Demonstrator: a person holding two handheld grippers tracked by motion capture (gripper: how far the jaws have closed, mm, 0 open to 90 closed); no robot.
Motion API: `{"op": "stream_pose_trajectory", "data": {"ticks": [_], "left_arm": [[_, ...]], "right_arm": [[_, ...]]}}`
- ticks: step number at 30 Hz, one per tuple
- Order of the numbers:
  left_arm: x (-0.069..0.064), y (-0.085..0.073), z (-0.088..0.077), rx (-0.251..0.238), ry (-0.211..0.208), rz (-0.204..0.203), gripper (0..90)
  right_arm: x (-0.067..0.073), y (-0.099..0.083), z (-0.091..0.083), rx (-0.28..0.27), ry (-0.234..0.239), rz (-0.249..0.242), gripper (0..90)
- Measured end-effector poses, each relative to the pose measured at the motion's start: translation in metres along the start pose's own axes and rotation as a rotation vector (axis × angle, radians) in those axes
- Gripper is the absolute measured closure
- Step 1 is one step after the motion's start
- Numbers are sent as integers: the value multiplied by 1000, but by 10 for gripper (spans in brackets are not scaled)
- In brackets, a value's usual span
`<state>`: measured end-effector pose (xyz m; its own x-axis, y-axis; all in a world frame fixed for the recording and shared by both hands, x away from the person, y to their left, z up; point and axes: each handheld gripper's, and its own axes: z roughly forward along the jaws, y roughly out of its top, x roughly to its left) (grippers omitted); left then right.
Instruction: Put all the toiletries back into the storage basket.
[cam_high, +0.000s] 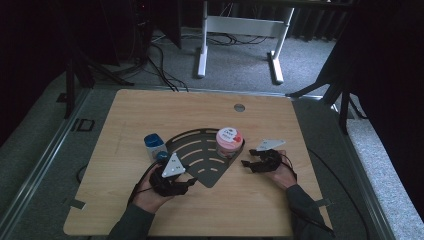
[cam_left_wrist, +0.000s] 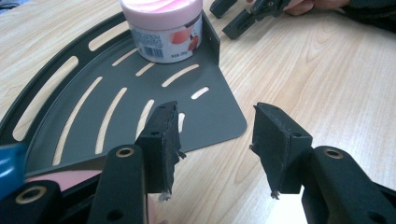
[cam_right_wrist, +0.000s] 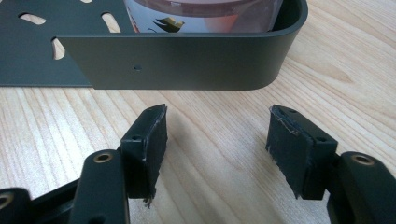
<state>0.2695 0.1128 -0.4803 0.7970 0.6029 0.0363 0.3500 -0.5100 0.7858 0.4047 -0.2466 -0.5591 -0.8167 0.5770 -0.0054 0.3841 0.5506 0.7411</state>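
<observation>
pink-lidded tub (cam_high: 229, 141) upright in dark slotted corner tray's (cam_high: 200, 155) corner.

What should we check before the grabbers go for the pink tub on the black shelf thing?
1. Pink tub upright in the black slotted tray: ok.
2. Left gripper open, nothing between its pads: ok.
3. Right gripper open, nothing held: ok.
4. Tray wall stands between right gripper and tub: not ok for a level reach.
5. Blue container outside the tray's left rim: ok.
6. Tub lid tight: cannot tell.
</observation>
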Motion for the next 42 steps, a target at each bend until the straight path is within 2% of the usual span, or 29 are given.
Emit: {"op": "stream_pose_trajectory", "data": {"ticks": [4, 9, 11, 17, 20, 22, 29, 32, 38, 39, 42], "left_arm": [[1, -3, -6, -15, -27, 5, 502], [1, -4, -9, -11, -32, 6, 502], [0, -6, -15, -4, -26, 10, 503], [3, -10, -30, -11, -12, -13, 507], [4, -10, -32, -10, -6, -12, 508], [6, -12, -41, -15, 5, -24, 508], [14, -14, -55, -22, 25, -44, 508], [16, -14, -59, -16, 33, -40, 509], [22, -16, -65, 1, 44, -68, 506], [25, -17, -67, 2, 43, -88, 507], [27, -16, -70, 9, 52, -96, 506]], "right_arm": [[0, 0, 0, 1, 2, 0, 364], [0, 0, 0, 1, 3, -2, 362], [0, 0, 0, 1, 5, -3, 357], [1, 0, 0, 3, 9, -7, 338], [1, 0, 0, 5, 12, -9, 332], [1, 0, 0, 7, 13, -10, 322], [1, 0, 0, 6, 13, -10, 322], [1, 0, 0, 6, 14, -10, 322], [1, 0, 0, 7, 14, -10, 320], [1, 0, 0, 7, 15, -11, 318], [1, 0, 0, 7, 15, -11, 318]]}}
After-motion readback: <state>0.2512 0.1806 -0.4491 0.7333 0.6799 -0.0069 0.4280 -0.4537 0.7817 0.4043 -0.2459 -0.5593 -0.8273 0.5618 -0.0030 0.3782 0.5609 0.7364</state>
